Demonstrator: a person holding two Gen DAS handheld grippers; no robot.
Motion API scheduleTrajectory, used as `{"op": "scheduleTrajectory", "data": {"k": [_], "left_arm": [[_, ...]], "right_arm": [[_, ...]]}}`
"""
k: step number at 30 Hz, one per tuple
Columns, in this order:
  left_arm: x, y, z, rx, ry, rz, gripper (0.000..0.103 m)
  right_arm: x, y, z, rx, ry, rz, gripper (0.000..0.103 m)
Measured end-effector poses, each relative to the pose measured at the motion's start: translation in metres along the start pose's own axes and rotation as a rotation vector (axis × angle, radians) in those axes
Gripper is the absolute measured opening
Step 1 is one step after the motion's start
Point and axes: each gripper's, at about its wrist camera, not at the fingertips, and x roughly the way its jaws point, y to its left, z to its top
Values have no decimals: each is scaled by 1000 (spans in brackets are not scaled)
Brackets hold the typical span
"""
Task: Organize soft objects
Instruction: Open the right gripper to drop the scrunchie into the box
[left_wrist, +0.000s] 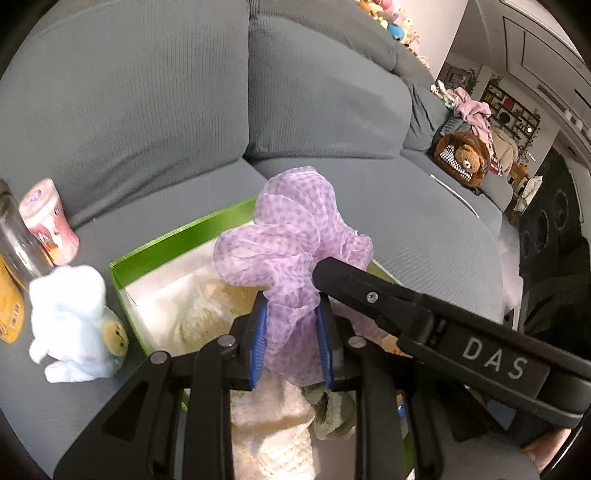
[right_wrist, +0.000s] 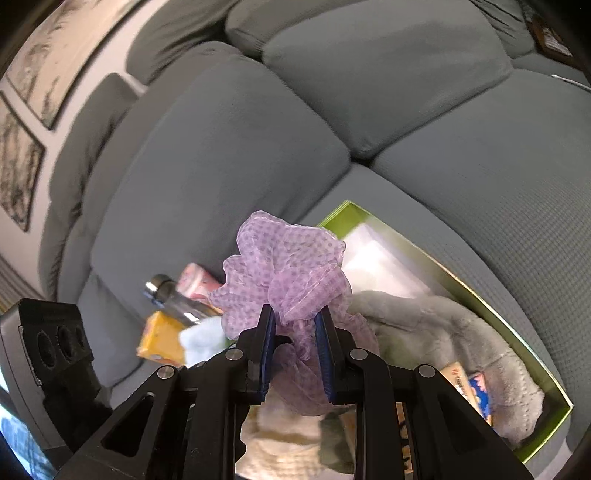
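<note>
At nine o'clock of the green box (left_wrist: 177, 240), a pale blue plush (left_wrist: 70, 321) is lying on the grey sofa (left_wrist: 147, 110). The left gripper (left_wrist: 291, 347) and right gripper (right_wrist: 297, 354) are both pinching the lilac dotted scrunchie (left_wrist: 291, 236) between narrow jaws, holding it over the box, whose grey plush (right_wrist: 443, 332) is sitting at three o'clock.
</note>
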Motion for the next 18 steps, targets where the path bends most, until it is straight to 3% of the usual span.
{"op": "scheduleTrajectory", "data": {"k": [5, 7, 11, 13, 15, 18], "left_arm": [[0, 0, -5, -13, 17, -3, 27], [-5, 1, -8, -9, 17, 7, 42], [-18, 8, -10, -39, 6, -31, 54], [-29, 11, -13, -57, -1, -40, 68], [-40, 13, -15, -58, -21, -36, 69], [-63, 17, -20, -58, -63, -28, 80]], "right_arm": [[3, -5, 1, 12, 10, -75, 25], [1, -7, 1, 17, 8, -63, 25], [-8, -1, 2, -11, -22, -74, 25], [-12, 4, 2, -25, -41, -82, 41], [-16, 8, 0, -34, -56, -70, 54], [-21, 16, -2, -57, -70, -61, 65]]}}
